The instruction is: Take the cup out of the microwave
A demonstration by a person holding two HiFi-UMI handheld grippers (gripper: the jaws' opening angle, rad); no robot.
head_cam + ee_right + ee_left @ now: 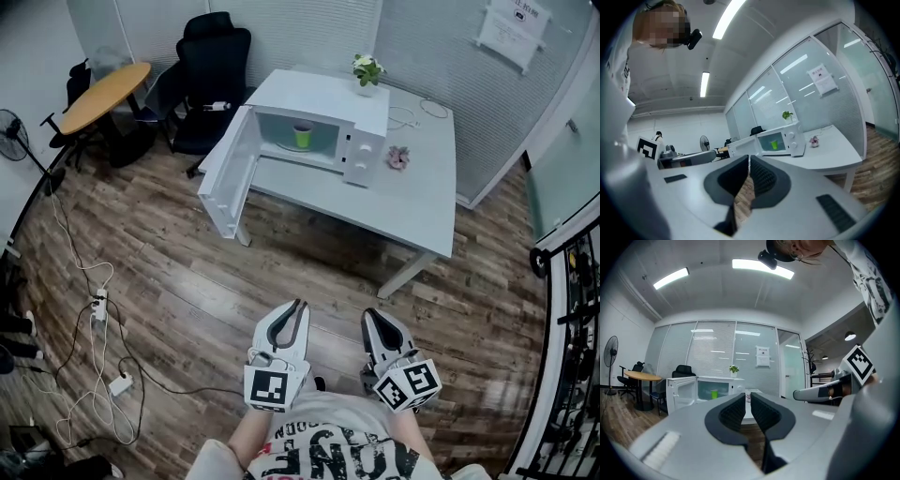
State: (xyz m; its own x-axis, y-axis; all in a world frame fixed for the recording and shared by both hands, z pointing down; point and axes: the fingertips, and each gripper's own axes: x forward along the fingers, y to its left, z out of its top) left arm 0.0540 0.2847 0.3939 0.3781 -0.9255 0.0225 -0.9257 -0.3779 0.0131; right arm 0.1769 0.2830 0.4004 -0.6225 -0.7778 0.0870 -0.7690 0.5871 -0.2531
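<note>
Microwave [323, 98] door open; cup [302, 137] inside, untouched. Left tongs [299, 306] slightly ajar, empty; right tongs [368, 315] closed, empty. Both well short of counter [408, 204].

I note pale grey shells on left gripper [297, 307] and right gripper [367, 315], black ribbed pads [733, 411], a black-and-white marker cube [270, 387] on each. White T-shirt [339, 452], black and red lettering.

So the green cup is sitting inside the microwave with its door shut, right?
Not quite. The door of the microwave is swung wide open, not shut. The green cup does sit inside it. The head view shows this most clearly.
</note>
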